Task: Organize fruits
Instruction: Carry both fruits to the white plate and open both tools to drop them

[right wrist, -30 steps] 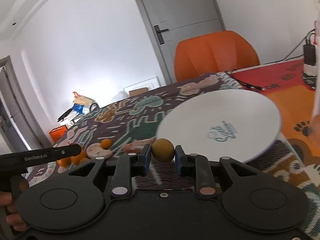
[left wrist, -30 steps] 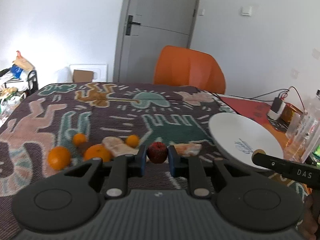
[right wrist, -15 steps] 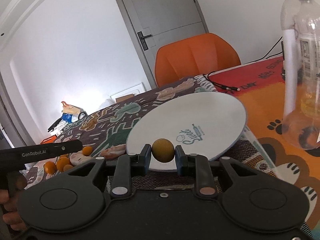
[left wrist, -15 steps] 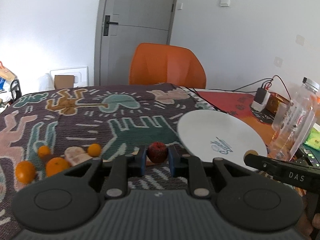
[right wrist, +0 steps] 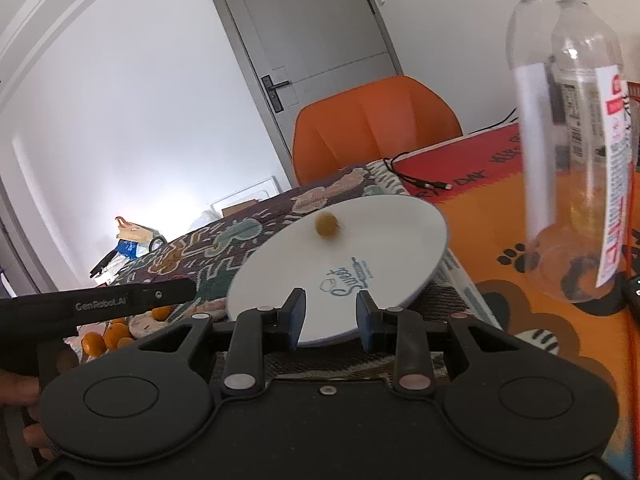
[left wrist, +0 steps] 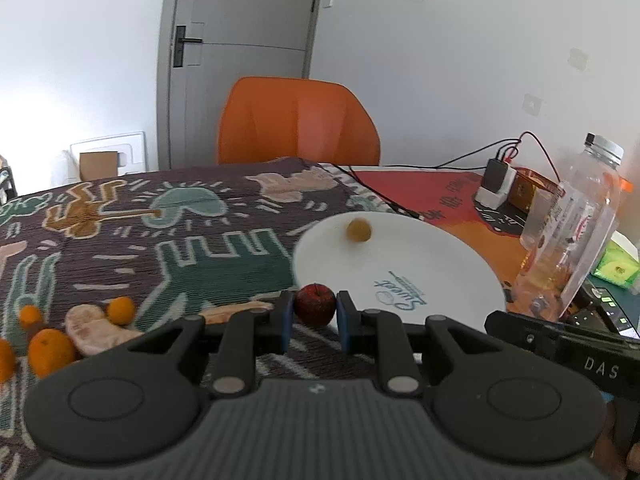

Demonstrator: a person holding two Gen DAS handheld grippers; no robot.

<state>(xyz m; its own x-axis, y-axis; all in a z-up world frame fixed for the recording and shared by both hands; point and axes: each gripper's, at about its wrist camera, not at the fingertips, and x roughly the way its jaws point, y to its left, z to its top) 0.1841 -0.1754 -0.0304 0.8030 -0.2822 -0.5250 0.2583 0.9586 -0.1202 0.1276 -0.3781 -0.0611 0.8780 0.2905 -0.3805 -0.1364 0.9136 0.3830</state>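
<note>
My left gripper (left wrist: 314, 316) is shut on a small red fruit (left wrist: 315, 304) and holds it just at the near-left rim of the white plate (left wrist: 424, 264). A small yellow-brown fruit (left wrist: 359, 230) lies on the far part of the plate; it also shows in the right wrist view (right wrist: 326, 224). My right gripper (right wrist: 330, 316) is open and empty over the near rim of the plate (right wrist: 392, 240). Several oranges (left wrist: 50, 350) and pale pieces (left wrist: 94, 326) lie on the patterned cloth to the left.
A clear plastic bottle (right wrist: 576, 132) stands close on the right of the plate. An orange chair (left wrist: 298, 124) is at the table's far side. A charger with cables (left wrist: 496, 184) and a small tin sit at the back right. A phone lies at the right edge.
My right gripper has opened and let go of the yellow-brown fruit, which now lies on the far part of the plate. My left gripper has carried the red fruit right, to the plate's rim.
</note>
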